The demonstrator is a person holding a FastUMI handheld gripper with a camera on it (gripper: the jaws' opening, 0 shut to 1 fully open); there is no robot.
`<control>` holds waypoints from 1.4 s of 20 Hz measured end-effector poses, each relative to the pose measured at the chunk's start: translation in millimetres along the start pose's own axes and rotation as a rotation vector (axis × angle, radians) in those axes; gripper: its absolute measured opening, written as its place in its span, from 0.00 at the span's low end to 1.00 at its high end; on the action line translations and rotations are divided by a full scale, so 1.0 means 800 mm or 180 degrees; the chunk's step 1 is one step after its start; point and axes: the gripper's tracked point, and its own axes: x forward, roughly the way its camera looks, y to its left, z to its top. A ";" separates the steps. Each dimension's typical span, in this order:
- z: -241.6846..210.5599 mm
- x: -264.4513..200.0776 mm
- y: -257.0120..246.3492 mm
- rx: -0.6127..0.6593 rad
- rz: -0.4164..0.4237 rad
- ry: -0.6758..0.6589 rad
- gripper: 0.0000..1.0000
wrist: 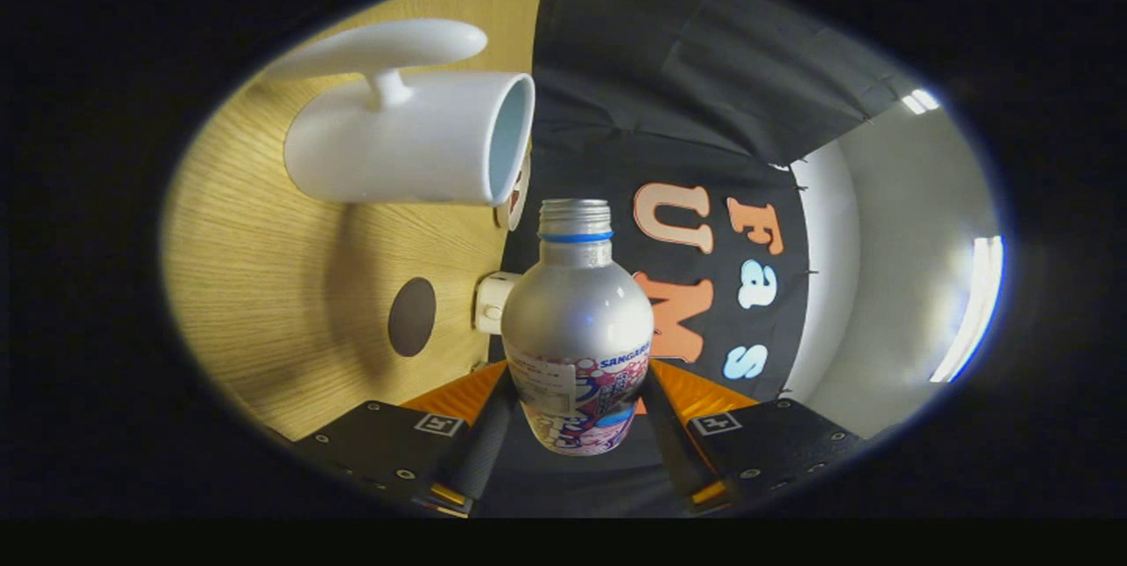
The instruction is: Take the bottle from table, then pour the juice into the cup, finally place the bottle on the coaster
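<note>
Our gripper (577,425) squeezes the bottle (577,328) from both sides, tipped sideways. Its open top sits just beside the cup's (414,139) mouth. We should tip slowly and keep the top over the cup.

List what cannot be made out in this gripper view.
- Bottle: its base, hidden between the fingers of the gripper, which press on it.
- Juice level: the bottle wall is opaque.
- Cup: what it holds; its mouth is seen edge-on.
- Coaster: its material is too small to tell.
</note>
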 end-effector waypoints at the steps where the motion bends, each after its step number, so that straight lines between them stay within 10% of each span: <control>1: 0.000 0.002 -0.001 -0.0012 0.0007 -0.0006 0.78; 28: 0.017 0.004 -0.012 -0.0374 -0.0025 -0.0260 0.78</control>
